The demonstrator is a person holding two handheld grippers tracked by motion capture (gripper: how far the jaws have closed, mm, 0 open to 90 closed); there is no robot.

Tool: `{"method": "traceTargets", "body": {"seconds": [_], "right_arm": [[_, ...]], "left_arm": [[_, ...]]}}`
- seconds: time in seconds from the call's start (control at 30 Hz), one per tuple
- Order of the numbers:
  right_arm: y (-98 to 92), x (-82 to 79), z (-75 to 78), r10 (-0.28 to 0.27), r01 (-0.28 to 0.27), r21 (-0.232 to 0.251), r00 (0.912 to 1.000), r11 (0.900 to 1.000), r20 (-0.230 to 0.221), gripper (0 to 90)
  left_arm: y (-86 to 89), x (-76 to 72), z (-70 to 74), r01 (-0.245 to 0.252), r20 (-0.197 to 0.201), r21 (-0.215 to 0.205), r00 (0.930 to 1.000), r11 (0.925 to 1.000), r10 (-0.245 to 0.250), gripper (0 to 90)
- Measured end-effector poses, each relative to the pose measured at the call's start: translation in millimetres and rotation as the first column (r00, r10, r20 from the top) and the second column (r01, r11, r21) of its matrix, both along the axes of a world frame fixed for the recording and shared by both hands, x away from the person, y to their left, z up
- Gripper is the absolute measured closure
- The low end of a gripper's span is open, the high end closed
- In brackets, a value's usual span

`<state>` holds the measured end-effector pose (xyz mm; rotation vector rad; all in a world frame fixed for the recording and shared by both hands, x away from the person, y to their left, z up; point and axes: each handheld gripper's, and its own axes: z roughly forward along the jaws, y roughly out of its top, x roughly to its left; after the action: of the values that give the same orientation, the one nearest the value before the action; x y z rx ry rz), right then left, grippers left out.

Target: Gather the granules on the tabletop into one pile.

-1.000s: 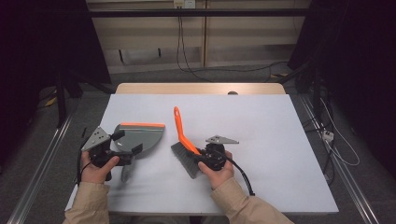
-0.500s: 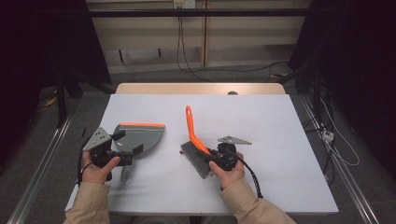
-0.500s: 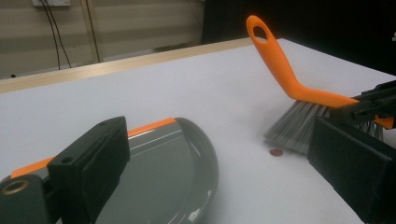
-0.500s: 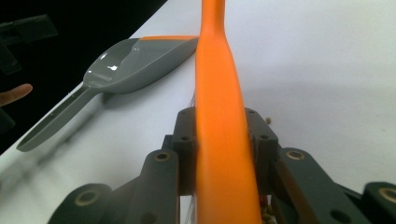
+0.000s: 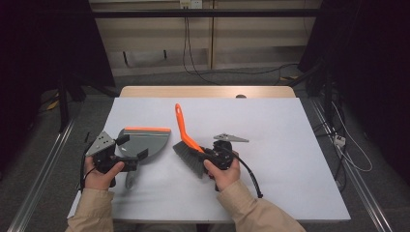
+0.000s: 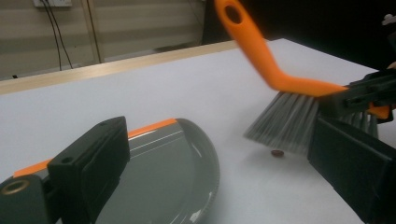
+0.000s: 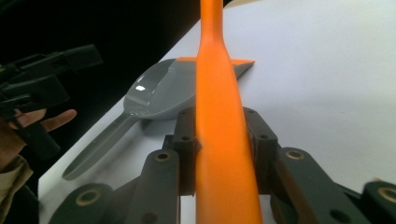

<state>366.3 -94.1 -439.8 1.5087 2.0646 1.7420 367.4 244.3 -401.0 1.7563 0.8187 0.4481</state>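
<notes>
My right gripper (image 5: 212,157) is clamped on the orange brush (image 5: 186,140), bristles down on the white table (image 5: 290,145). The grey dustpan (image 5: 145,142) lies at nine o'clock of it; my left gripper (image 5: 126,155) stands spread over its rim, probably to steady it. A small brown crumb (image 6: 277,152) lies by the bristles.

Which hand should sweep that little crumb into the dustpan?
Right: the right gripper already clamps the brush, its bristles just above the crumb. The left gripper is at the dustpan.
</notes>
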Motion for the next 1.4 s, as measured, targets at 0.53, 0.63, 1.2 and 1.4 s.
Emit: {"method": "traceTargets", "body": {"seconds": [0.53,0.63,1.2,1.4], "right_arm": [[-2.5,11.5,-12.4,-0.041,0.034,-0.13,0.9979,0.991,-0.051,70.8],[-15.2,10.2,-14.9,-0.057,0.049,-0.104,0.9958,0.993,-0.072,70.7],[-36.9,6.5,2.0,0.124,-0.123,-0.021,0.9915,0.992,0.038,71.1],[-52.6,-0.5,6.4,0.321,-0.314,-0.079,0.9415,0.946,0.104,71.1]], "left_arm": [[2.1,-0.7,-0.3,-0.004,0.004,0.003,1.0,1.0,0.004,5.8],[1.2,-1.0,-0.2,-0.003,0.005,0.004,1.0,1.0,0.003,5.8],[0.0,-0.1,-0.5,0.002,0.006,0.005,1.0,1.0,-0.002,5.8],[0.8,0.0,-0.6,-0.001,0.003,0.006,1.0,1.0,0.001,5.8]]}}
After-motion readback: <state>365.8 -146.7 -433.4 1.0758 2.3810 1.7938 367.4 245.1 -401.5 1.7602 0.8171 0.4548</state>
